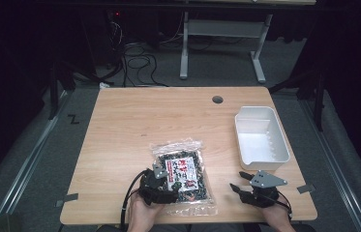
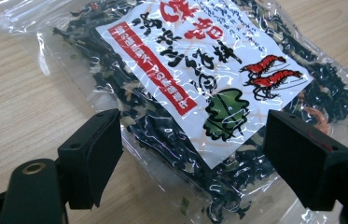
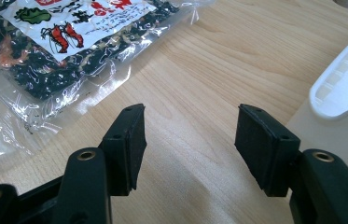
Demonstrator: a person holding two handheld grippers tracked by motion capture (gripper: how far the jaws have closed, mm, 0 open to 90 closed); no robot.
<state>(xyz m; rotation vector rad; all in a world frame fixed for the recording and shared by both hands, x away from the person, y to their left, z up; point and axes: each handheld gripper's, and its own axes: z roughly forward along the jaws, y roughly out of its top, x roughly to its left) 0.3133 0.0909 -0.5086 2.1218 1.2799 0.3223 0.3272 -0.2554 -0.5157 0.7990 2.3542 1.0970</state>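
Observation:
A clear bag of dark dried seaweed (image 1: 186,164) with a white and red label lies flat near the table's front edge. My left gripper (image 1: 168,186) is over the bag's near left corner. In the left gripper view the bag (image 2: 199,70) lies under and between the wide-apart jaws of that gripper (image 2: 192,140), and the pads do not press on it. My right gripper (image 1: 238,180) rests low over bare wood to the right of the bag. Its jaws (image 3: 191,121) stand open with nothing between them, and the bag (image 3: 59,42) is off to their left.
A white plastic tray (image 1: 286,153) stands at the right of the table, just beyond the right gripper; its rim (image 3: 344,88) is close on that gripper's right. A round cable hole (image 1: 217,99) is at the back. Tape tabs mark the front corners.

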